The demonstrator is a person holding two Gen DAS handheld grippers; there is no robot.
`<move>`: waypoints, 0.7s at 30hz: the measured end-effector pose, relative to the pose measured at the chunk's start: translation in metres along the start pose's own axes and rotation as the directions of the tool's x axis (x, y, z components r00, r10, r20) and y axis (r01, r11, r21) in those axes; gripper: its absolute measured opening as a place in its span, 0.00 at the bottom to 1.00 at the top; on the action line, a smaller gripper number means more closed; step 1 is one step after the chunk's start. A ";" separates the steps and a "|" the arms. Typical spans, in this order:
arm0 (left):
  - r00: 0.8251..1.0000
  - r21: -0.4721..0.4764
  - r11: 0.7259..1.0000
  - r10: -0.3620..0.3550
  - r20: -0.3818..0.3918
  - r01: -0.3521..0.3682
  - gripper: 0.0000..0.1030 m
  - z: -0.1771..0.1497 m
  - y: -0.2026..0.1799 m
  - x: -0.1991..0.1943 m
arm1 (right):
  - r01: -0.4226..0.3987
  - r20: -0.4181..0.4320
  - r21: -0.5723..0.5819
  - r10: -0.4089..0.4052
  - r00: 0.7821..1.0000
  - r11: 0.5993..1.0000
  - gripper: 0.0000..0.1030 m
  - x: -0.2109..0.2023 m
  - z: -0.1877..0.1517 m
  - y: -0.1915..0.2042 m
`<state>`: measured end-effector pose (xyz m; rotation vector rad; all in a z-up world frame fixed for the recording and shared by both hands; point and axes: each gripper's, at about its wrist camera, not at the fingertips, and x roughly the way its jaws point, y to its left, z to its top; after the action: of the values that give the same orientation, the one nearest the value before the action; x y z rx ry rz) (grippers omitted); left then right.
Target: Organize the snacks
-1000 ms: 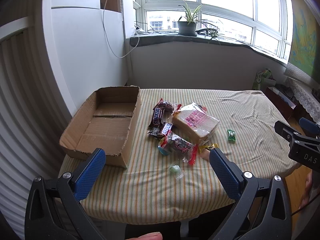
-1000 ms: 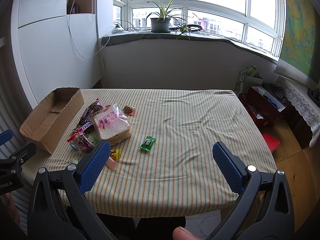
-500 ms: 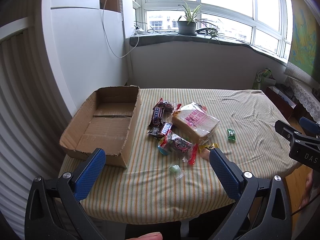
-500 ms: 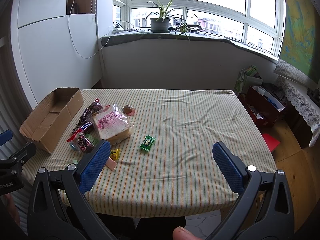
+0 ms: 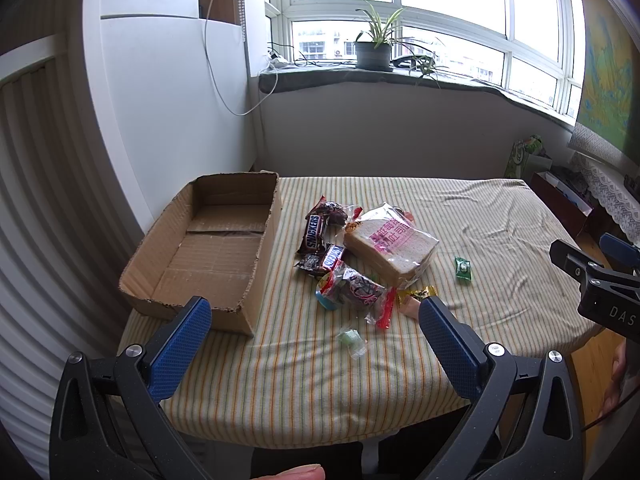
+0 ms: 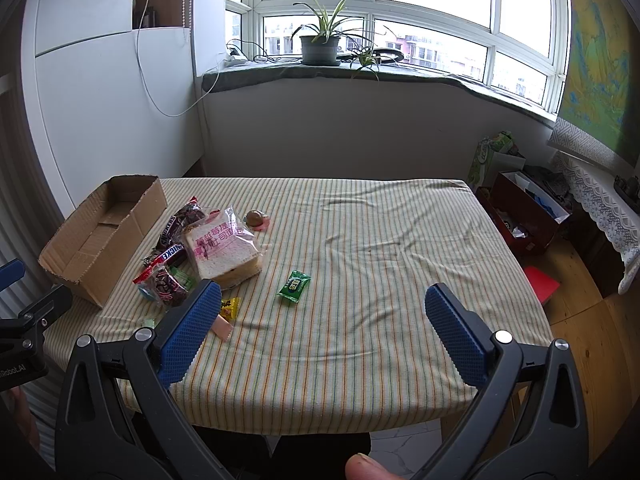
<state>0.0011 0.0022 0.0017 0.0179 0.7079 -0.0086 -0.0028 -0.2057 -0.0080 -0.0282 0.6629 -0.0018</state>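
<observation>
An empty cardboard box lies at the left of the striped table. Beside it sits a pile of snacks: a bagged bread slice, Snickers bars, a dark wrapped snack with red ends, a yellow candy and a pale green candy. A green packet lies apart to the right. A brown round sweet sits behind the bread. My left gripper and right gripper hover open above the near table edge, holding nothing.
The striped tablecloth is wrinkled on its right half. A windowsill with a potted plant runs along the back wall. A red box and bags stand on the floor to the right. A white cabinet stands behind the cardboard box.
</observation>
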 end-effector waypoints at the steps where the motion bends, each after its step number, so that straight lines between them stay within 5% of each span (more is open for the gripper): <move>1: 1.000 0.000 1.000 0.000 0.000 0.000 1.00 0.000 0.000 0.000 | 0.000 0.000 0.000 0.000 1.000 1.000 1.00 0.000 0.000 0.000; 21: 1.000 0.003 1.000 0.002 -0.011 -0.002 1.00 -0.001 -0.001 -0.001 | 0.000 -0.001 0.000 0.000 1.000 1.000 1.00 0.000 0.000 0.000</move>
<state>-0.0002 0.0016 0.0010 0.0220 0.7190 -0.0077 -0.0028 -0.2055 -0.0082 -0.0285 0.6641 -0.0019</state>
